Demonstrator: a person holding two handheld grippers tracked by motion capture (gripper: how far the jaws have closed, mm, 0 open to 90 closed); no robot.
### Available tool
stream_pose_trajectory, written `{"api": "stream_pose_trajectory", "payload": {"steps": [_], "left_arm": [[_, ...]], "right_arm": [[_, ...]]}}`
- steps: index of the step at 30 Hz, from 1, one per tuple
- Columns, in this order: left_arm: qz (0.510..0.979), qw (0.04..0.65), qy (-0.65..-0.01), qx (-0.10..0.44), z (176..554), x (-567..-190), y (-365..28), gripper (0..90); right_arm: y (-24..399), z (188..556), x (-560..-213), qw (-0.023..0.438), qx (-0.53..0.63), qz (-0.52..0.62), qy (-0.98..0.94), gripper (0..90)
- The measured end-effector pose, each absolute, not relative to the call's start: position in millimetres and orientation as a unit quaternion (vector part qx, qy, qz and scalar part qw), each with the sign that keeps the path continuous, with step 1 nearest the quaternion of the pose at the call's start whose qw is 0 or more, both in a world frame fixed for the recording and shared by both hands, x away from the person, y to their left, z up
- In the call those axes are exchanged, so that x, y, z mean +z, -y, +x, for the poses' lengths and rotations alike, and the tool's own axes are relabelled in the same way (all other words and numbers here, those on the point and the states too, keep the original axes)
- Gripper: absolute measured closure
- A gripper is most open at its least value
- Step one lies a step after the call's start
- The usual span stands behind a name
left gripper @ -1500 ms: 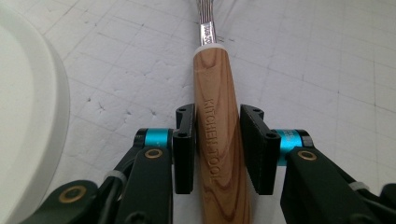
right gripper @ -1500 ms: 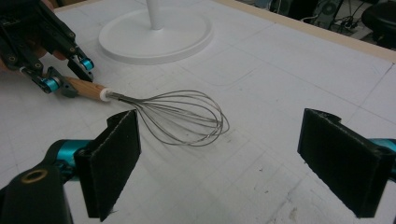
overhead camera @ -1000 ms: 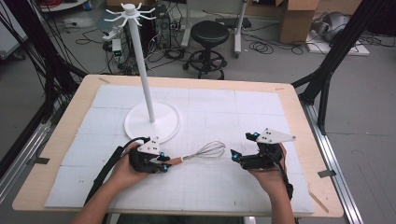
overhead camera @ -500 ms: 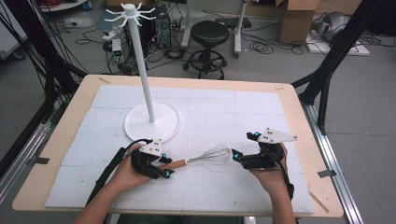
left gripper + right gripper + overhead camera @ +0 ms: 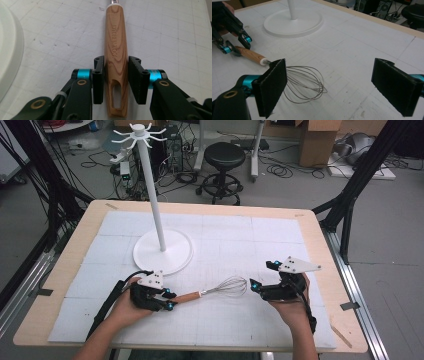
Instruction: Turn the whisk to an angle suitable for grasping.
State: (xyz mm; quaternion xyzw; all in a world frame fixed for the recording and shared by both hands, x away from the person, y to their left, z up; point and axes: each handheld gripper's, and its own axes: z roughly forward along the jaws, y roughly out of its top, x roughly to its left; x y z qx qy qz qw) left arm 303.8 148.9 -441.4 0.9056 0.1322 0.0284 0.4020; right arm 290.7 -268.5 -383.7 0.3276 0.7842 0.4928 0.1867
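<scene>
The whisk (image 5: 210, 292) lay flat near the front edge of the tabletop (image 5: 320, 247), roughly midway along it, wooden handle (image 5: 115, 50) toward the left edge and wire head (image 5: 305, 83) toward the right. The left gripper (image 5: 115, 80) straddled the handle just above its hanging slot, fingers (image 5: 98, 80) close on either side but with a sliver of gap, so not yet clenched. A good grasp would probably mean closing squarely across the handle's width, low and level. The right gripper (image 5: 339, 87) stood released, fingers spread wide, just beside the wire head. Behind, the white hook stand (image 5: 162, 252) sat left of centre; the right half and far edge offered open room
</scene>
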Motion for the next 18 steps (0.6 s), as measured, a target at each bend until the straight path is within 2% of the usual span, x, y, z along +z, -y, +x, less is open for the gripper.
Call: {"api": "stream_pose_trajectory", "payload": {"steps": [18], "left_arm": [[0.905, 0.418, -0.079, 0.022, 321, -445, -84, 70.6]], "right_arm": [[276, 286, -373, 0.198, 0.507, 0.327, -0.772, 11.9]]}}
